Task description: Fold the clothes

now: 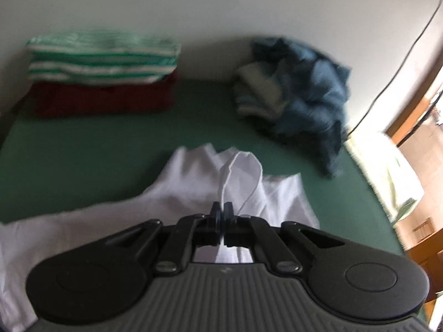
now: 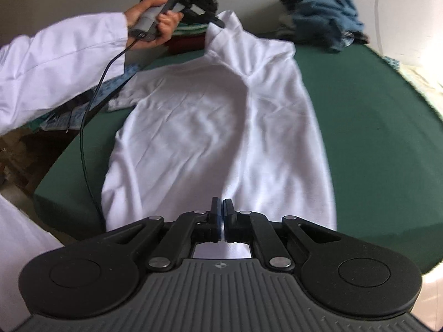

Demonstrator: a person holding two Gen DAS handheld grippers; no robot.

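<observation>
Tongs, two, left [image 1: 221, 210] and right [image 2: 221, 207], pinch one white shirt [image 2: 210, 127]; two folded garments [image 1: 102, 74] stacked

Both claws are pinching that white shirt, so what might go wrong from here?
The left gripper pinches only a thin peak of the white shirt, so the cloth may slip out. The right gripper grips the opposite end, and uneven pulling could bunch the creased middle. The lifted end might also sweep into the blue pile nearby.

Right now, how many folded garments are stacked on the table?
2, both at the far left of the green table: a green-and-white striped garment lying on a dark red one. The crumpled blue pile may hide more.
</observation>
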